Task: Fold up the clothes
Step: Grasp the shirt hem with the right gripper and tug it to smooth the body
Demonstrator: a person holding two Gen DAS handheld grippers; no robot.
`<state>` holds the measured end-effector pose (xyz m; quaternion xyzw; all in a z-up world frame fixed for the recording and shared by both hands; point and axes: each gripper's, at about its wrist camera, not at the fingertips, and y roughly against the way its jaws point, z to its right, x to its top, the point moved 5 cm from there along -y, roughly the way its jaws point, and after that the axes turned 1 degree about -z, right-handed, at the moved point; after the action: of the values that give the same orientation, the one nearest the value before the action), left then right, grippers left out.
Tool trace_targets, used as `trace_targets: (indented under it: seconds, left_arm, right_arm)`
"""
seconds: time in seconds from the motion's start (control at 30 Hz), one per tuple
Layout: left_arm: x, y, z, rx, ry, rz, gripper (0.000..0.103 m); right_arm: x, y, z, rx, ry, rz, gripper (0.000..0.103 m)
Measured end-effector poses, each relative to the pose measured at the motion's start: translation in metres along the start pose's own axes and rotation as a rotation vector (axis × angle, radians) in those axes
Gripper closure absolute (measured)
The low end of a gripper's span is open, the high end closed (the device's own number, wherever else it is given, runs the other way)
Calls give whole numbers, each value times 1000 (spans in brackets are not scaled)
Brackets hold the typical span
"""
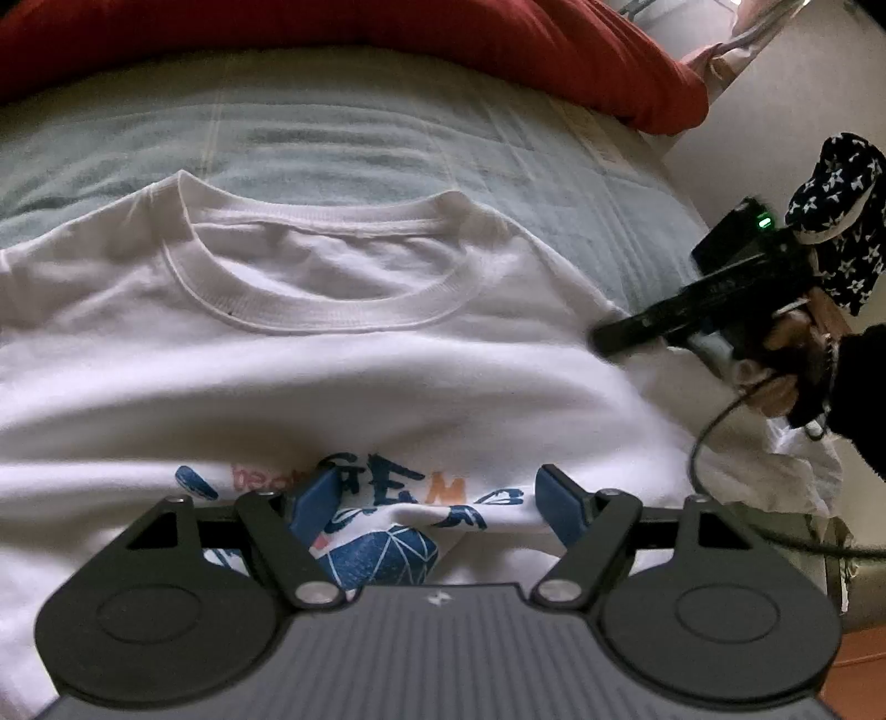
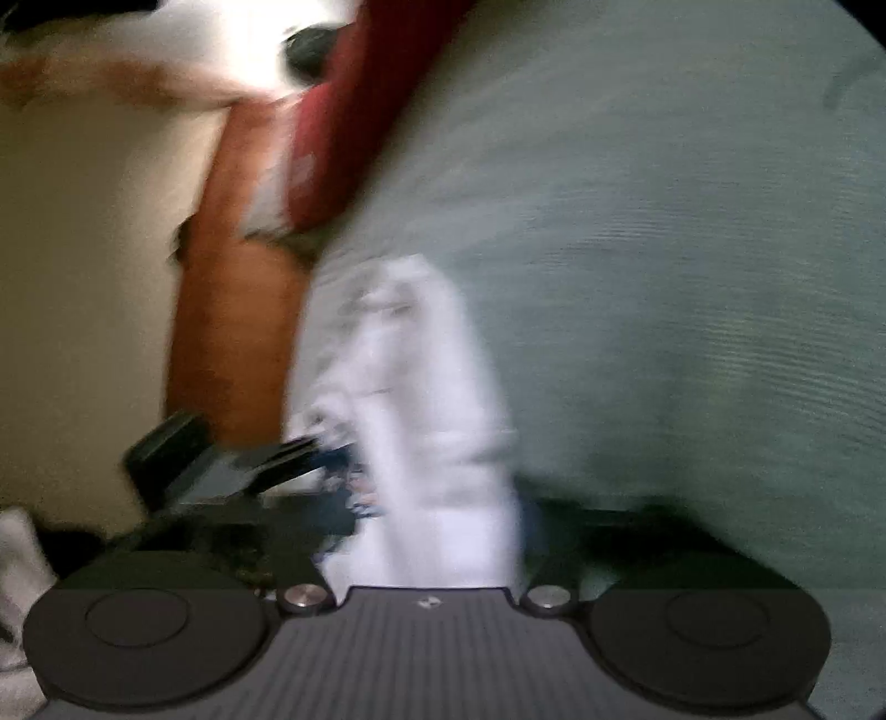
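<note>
A white T-shirt point(image 1: 343, 365) is showing blue and orange print ahead of the left gripper point(image 1: 437, 498); beyond it, pale blue bedding point(image 1: 387, 138) and a red blanket point(image 1: 387, 33).

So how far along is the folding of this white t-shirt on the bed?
Barely begun. Done: the white t-shirt lies face up on the bed, collar and print showing, no fold visible. In hand: the left claw stands open over a bunched ridge at the print; the right claw sits at the shirt's right shoulder, grip unclear. Left: every fold.

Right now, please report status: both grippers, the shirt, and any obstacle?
Left gripper open over shirt print, pads apart. Right gripper shut at shirt's shoulder edge; grip on cloth unclear, wrist view blurred. Shirt flat on bed, unfolded. Nothing in the way.
</note>
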<state>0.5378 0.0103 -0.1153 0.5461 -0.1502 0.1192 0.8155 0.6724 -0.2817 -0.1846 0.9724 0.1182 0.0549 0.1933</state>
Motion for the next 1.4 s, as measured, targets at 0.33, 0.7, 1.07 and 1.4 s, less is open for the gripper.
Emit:
trace_targets:
  seconds: [0.33,0.7,1.07,1.4]
  left_arm:
    - [0,0,2,20,-21,5,25]
    - [17,26,1,100,22,102,28]
    - [7,10,-5,166,6,64,29]
    - [8,15,-1,163,7,57,28]
  right_arm:
    - [-10,-5,-25,-163,75,44,101]
    - [6,9,-116,-563,386,170,94]
    - [17,29,-70,-578,259,307,68]
    - [-45,96,-67,-699,225,349,51]
